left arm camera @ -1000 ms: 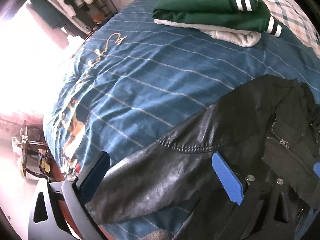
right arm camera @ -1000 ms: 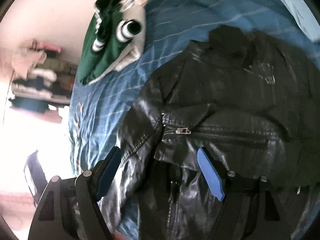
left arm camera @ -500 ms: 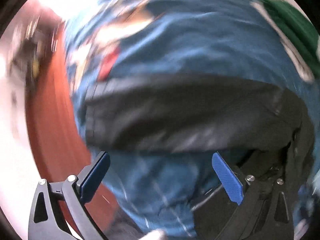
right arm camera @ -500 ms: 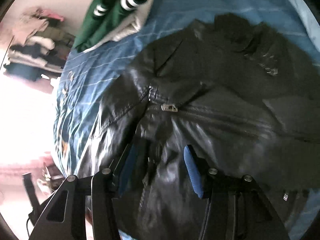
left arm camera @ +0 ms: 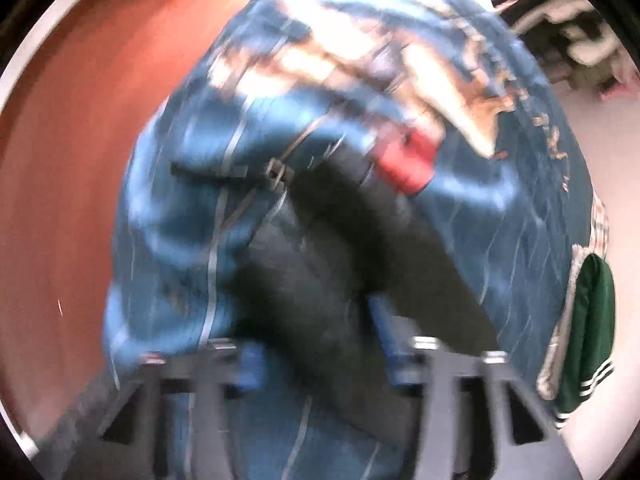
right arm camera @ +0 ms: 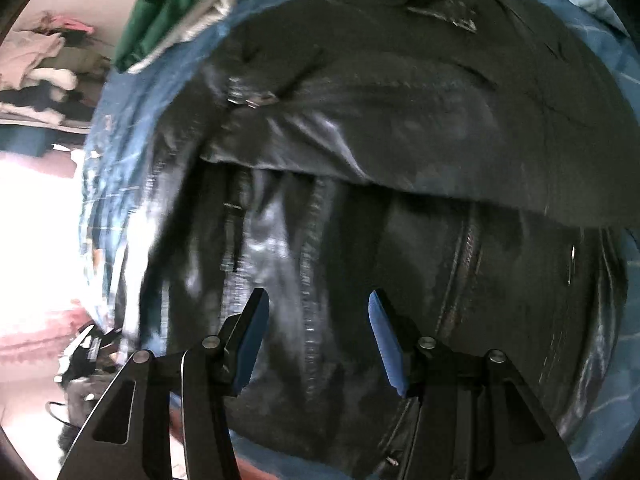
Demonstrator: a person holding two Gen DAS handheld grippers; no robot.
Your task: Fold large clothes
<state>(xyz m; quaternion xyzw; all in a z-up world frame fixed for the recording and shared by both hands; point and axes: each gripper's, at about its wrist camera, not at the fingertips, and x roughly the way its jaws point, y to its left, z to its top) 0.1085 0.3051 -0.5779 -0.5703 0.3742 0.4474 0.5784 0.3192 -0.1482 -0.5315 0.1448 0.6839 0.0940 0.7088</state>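
A black leather jacket (right arm camera: 400, 120) lies spread on the blue striped bedspread (left arm camera: 500, 200), zipper side up. In the blurred left wrist view its sleeve (left arm camera: 360, 240) runs toward the bed's edge. My left gripper (left arm camera: 318, 360) points steeply down, its jaws closing with the sleeve filling the gap between the blue pads. My right gripper (right arm camera: 316, 320) hangs open just above the jacket's front. A stitched seam lies under the gap, and nothing is pinched.
A folded green jacket with white stripes (right arm camera: 172, 4) lies on the bedspread beyond the black one, also at the right edge of the left view (left arm camera: 592, 320). Red floor (left arm camera: 80, 160) lies past the bed's edge. Piled clothes on shelves (right arm camera: 40, 64) stand by the wall.
My left gripper swung and rolled from over the shoulder to the sleeve near the bed's edge, and its jaws narrowed around it. My right gripper sank closer to the jacket's front and narrowed slightly.
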